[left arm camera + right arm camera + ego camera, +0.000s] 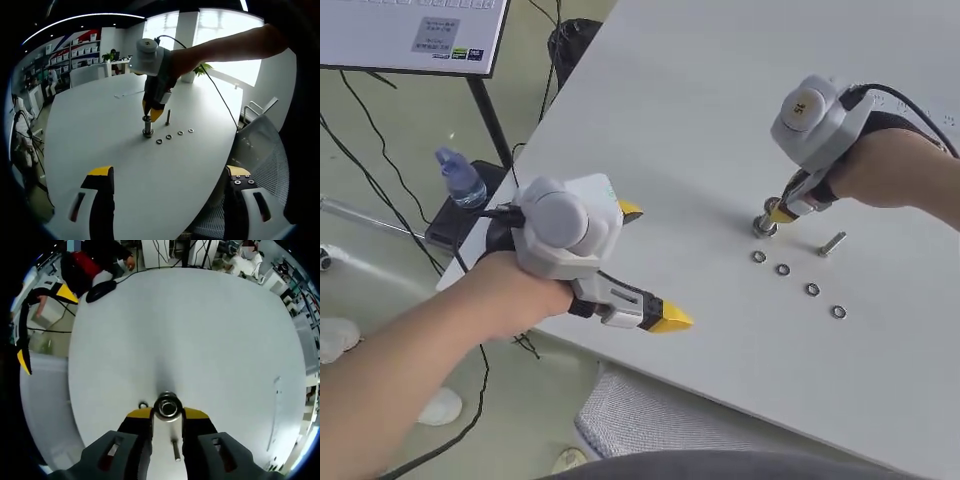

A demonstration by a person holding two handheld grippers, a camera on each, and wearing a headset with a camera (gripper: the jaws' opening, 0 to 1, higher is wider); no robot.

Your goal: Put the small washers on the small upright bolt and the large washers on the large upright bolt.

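R gripper [167, 414] tips closed tight on large washer [166, 406], at top of large bolt [763, 228], which stands upright on white table [700, 120]. Small bolt [832, 243] stands just beside it. 4 small washers [783, 269] lie flat in a row nr both bolts. L gripper [652, 265] jaws wide apart, nothing between, over table's nr edge, well apart from bolts.

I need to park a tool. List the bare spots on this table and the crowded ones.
Bare: the wide stretch of table beyond the right gripper, and the patch between the left gripper and the large bolt. Crowded: around the large bolt, the small bolt and the row of four washers beside them.
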